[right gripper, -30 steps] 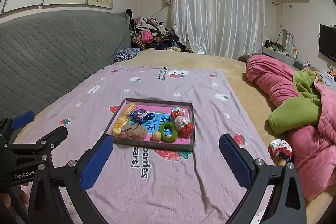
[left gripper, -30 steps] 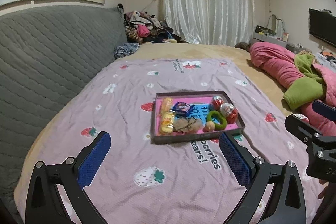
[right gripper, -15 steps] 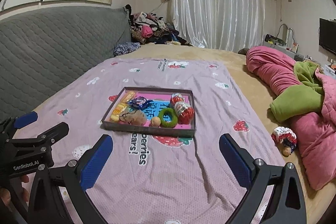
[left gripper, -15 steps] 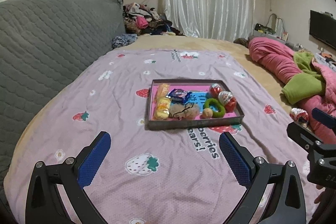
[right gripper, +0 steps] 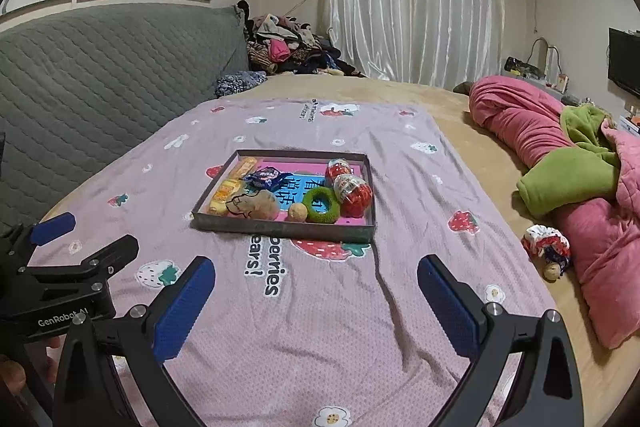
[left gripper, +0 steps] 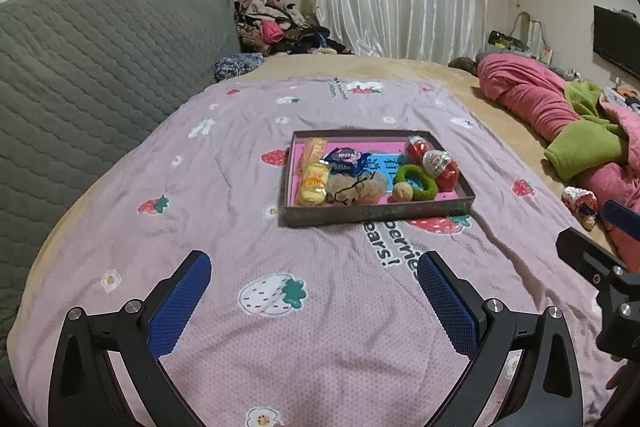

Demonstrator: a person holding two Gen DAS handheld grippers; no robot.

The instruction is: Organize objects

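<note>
A shallow grey tray [left gripper: 376, 215] with a pink floor sits on the strawberry-print bedspread; it also shows in the right wrist view [right gripper: 280, 227]. In it lie yellow snack packs [left gripper: 314, 181], a blue wrapper [left gripper: 346, 158], a beige fluffy piece [left gripper: 358, 187], a green hair ring [left gripper: 416, 183], a small tan ball [left gripper: 402, 193] and two red surprise eggs [left gripper: 440, 165]. My left gripper [left gripper: 314, 301] is open and empty, well short of the tray. My right gripper [right gripper: 316, 301] is open and empty too, also short of the tray.
A small red-and-white scrunchie [right gripper: 546, 247] lies on the tan sheet to the right of the bedspread. A pink and green quilt [right gripper: 560, 155] is bunched at the right. A grey quilted headboard [left gripper: 80, 75] runs along the left. Clothes [left gripper: 276, 31] are piled far back.
Both grippers have pulled back from the tray and risen a little; the tray looks smaller and farther. Both stay open and empty.
</note>
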